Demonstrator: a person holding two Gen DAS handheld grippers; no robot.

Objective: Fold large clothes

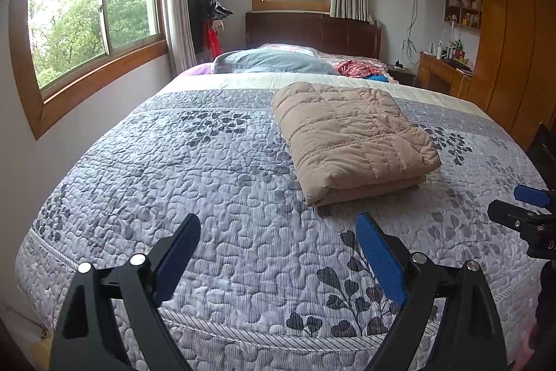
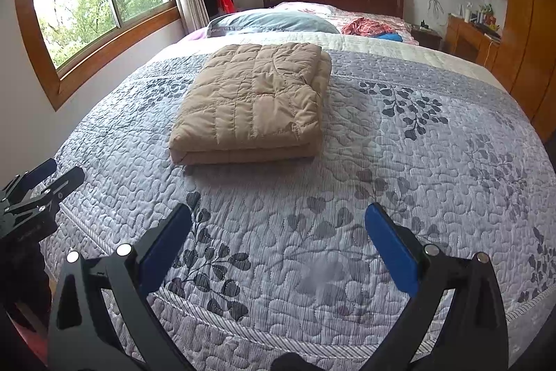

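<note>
Both tools hang over the near end of the bed with nothing between their fingers: the left gripper point(image 1: 278, 225) has its blue-padded fingers spread wide, and the right gripper point(image 2: 278, 214) is spread just as wide, each above bare bedspread point(image 2: 399, 162). In the left wrist view the right gripper shows again at the right edge point(image 1: 524, 207), cut off by the frame, and in the right wrist view the left gripper sits at the left edge point(image 2: 41, 183), also only partly seen. The folded tan jacket point(image 2: 257, 99) lies flat on the bedspread toward the far middle of the bed, a quilted rectangle with its thick folded edge facing the near side and its layers stacked — well apart from both tools. Open quilt surrounds it on all sides: a broad stretch to the right, a narrower one to the left before the bed drops off toward the wall under the big window point(image 1: 93, 9). Farther off lie a blue-grey pillow point(image 1: 274, 61) and a crumpled red checked cloth point(image 1: 358, 68), just before the dark headboard point(image 1: 312, 30). A wooden wardrobe point(image 1: 514, 40) stands along the right side, its top lost in the lens's dark corner. Small items on the desk point(image 1: 441, 72) are too small to make out, and the floor near the bed's left corner is barely seen.
</note>
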